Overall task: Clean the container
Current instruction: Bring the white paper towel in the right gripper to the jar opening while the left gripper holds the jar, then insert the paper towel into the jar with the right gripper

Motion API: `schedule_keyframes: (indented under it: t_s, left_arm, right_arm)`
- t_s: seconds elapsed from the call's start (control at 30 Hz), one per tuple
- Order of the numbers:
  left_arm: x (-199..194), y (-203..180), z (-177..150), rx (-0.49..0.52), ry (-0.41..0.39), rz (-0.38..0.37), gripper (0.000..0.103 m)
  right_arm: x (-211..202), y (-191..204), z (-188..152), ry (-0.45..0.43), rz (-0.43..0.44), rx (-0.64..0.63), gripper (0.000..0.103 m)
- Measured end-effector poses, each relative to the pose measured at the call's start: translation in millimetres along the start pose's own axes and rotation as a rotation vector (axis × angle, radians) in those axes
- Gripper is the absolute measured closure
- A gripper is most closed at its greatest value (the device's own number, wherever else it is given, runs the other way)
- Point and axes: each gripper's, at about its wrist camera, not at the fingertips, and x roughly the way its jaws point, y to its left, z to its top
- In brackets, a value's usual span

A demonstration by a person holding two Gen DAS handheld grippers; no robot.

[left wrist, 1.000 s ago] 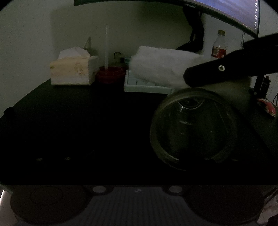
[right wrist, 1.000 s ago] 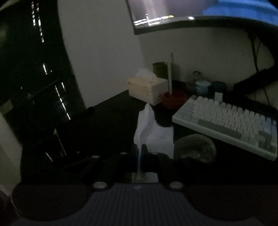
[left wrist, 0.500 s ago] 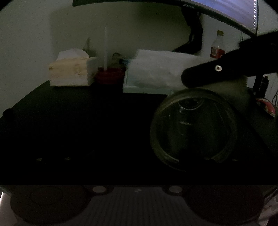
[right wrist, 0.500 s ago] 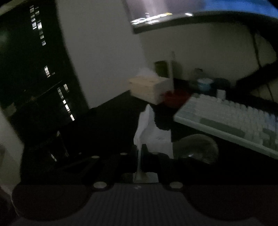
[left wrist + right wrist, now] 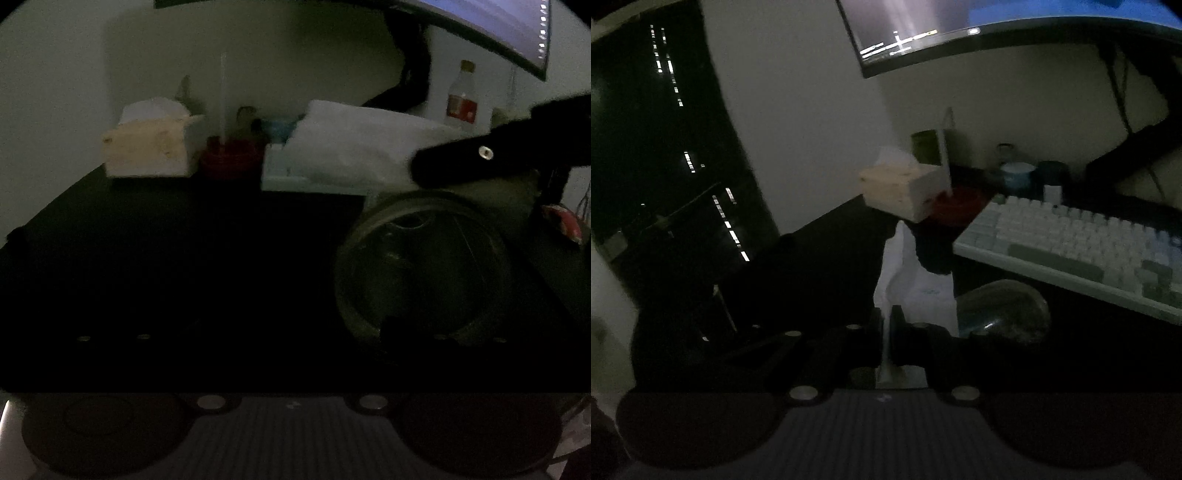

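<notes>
A round clear glass container [image 5: 424,273] is tilted with its mouth toward the left wrist camera, at right of centre. It seems held at its lower rim, but my left gripper's fingers are lost in the dark. My right gripper [image 5: 886,321] is shut on a white tissue [image 5: 912,277]. In the left wrist view the right gripper [image 5: 480,162] reaches in from the right, holding the tissue [image 5: 354,147] just above and behind the container. The container [image 5: 1004,310] also shows in the right wrist view, right of the tissue.
The desk [image 5: 166,240] is black and dim. At the back stand a tissue box [image 5: 147,147], a red dish with a stick [image 5: 229,155], a white keyboard [image 5: 1078,243], a bottle [image 5: 461,99] and a monitor [image 5: 960,29].
The right gripper and its tissue have shifted a little above the container. The container has stayed nearly still.
</notes>
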Motion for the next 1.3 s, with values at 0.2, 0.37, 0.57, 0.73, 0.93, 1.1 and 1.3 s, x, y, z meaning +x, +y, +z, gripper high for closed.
schedule_keyframes:
  t_s: [0.2,0.37,0.57,0.73,0.93,1.1,1.3]
  left_arm:
    - [-57,-7,3,0.081,-0.108,-0.018,0.000]
    - [-94,-11,1,0.095,-0.111,-0.299,0.000]
    - [-62,-33,-6,0.060,-0.069,-0.220,0.000]
    - [-47,-40,-11,0.079,-0.093,-0.272,0.000]
    - [-28,-48,-13,0.116,-0.150,-0.247,0.000]
    - [-13,-27,-7,-0.059,-0.145,-0.396,0.004]
    - [8,-36,-4,-0.038,-0.075,-0.527,0.078]
  right_arm:
    - [9,-7,6,-0.010,-0.056,0.044,0.098]
    - [9,-8,8,-0.018,-0.058,0.041,0.098]
    - [10,-4,9,-0.018,-0.081,0.031,0.098]
    - [9,-3,8,-0.019,-0.090,0.014,0.098]
    - [3,4,7,-0.002,-0.131,-0.056,0.098]
    - [-8,-4,4,0.014,-0.136,-0.065,0.098]
    - [-45,-31,-9,-0.067,-0.150,0.025,0.098]
